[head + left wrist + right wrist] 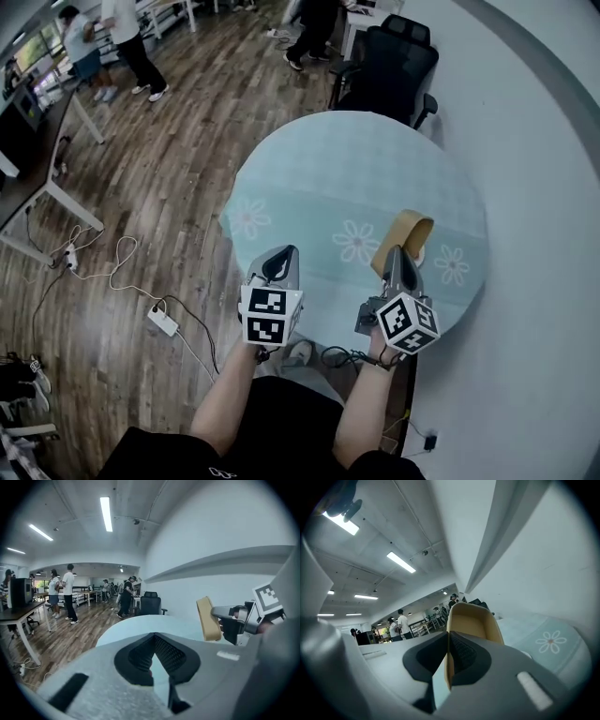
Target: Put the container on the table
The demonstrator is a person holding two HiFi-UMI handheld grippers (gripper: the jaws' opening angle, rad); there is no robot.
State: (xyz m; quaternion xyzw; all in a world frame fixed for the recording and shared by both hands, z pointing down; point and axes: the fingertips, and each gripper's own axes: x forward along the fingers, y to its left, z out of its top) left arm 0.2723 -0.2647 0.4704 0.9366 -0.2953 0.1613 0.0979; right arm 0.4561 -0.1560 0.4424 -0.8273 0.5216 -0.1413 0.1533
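A tan, shallow container (406,234) is held on edge above the near right part of the round table (347,159), which has a pale blue flowered cloth. My right gripper (398,255) is shut on its rim. In the right gripper view the container's (474,623) hollow side faces the camera, with one wall pinched between the jaws of the right gripper (448,637). My left gripper (280,263) hovers over the table's near edge, shut with nothing in it. The left gripper view shows the left gripper (152,639) with its jaws touching, and the container (208,619) off to the right.
A black office chair (395,62) stands at the table's far side. A white wall (525,187) runs close along the right. Wooden floor with a power strip (162,322) and cables lies to the left. People (127,42) and desks stand at the far left.
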